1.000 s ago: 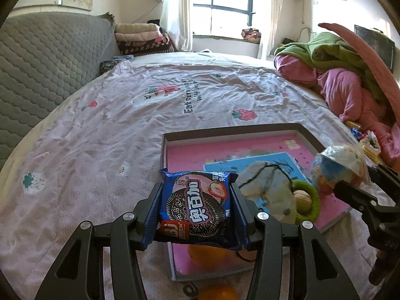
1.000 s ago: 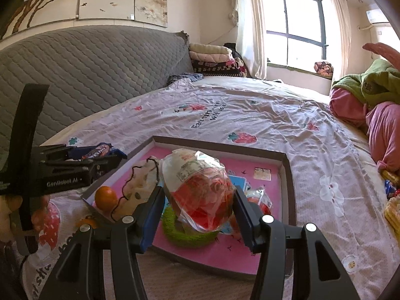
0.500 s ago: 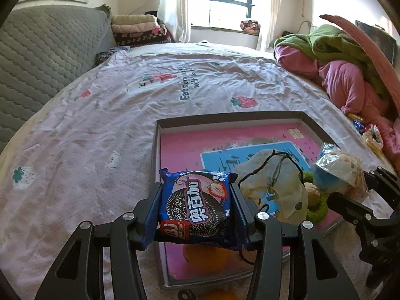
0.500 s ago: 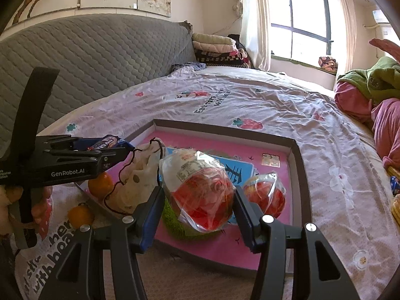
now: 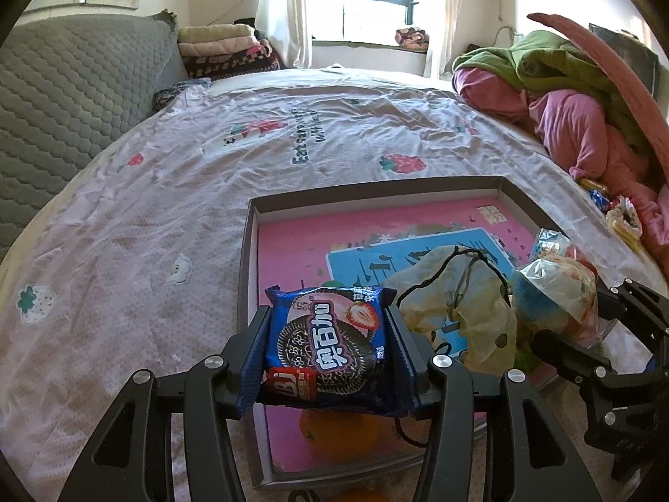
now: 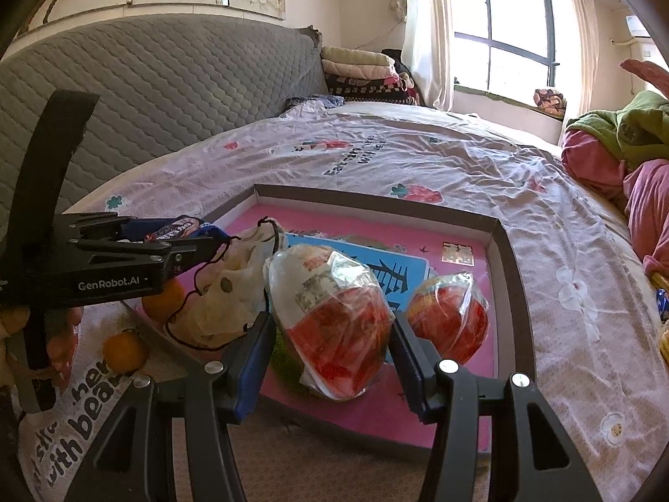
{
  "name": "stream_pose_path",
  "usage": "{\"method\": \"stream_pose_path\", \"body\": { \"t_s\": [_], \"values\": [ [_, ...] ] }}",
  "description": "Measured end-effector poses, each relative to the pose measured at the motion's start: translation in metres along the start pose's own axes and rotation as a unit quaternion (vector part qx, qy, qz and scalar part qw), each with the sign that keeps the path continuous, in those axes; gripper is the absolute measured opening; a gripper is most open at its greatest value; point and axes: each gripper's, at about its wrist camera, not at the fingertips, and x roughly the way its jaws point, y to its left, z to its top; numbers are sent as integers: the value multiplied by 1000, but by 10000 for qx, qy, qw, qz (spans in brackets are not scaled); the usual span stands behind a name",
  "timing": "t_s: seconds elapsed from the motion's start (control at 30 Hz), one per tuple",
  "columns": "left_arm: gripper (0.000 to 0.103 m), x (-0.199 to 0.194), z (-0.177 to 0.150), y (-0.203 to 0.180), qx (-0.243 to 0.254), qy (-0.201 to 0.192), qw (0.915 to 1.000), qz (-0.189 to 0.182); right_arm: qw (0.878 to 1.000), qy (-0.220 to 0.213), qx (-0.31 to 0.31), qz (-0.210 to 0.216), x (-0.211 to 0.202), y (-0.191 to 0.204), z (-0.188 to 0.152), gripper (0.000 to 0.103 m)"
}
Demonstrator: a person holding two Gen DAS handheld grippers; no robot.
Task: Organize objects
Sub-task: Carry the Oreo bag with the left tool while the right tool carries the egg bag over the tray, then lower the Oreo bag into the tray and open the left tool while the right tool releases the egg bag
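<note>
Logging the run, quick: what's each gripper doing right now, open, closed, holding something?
Left gripper: closed on the blue cookie packet.
Right gripper: closed on the plastic-wrapped egg toy.

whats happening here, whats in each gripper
A person is sorting snacks and toys into a shallow pink-lined box on a bed. The left gripper clamps a blue cookie packet; the right gripper clamps a wrapped toy egg. A second wrapped egg, a drawstring pouch and an orange lie in the box.

"GenRobot.AI" on the left gripper (image 6: 125,247); "with bear" on the bedsheet (image 6: 79,418)
</note>
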Motion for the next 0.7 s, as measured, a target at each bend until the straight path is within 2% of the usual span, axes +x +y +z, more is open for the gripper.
{"method": "stream_pose_path", "body": {
  "t_s": [0.27, 0.43, 0.7],
  "values": [
    [57, 2, 1, -1, 23, 45, 10000, 76, 10000, 31, -26, 21, 1, 3, 0, 57],
    [65, 4, 0, -2, 42, 112, 9998, 163, 10000, 24, 14, 46, 0, 2, 0, 62],
    [70, -1, 1, -1, 29, 19, 9998, 191, 9999, -76, 21, 106, -4, 2, 2, 62]
  ]
}}
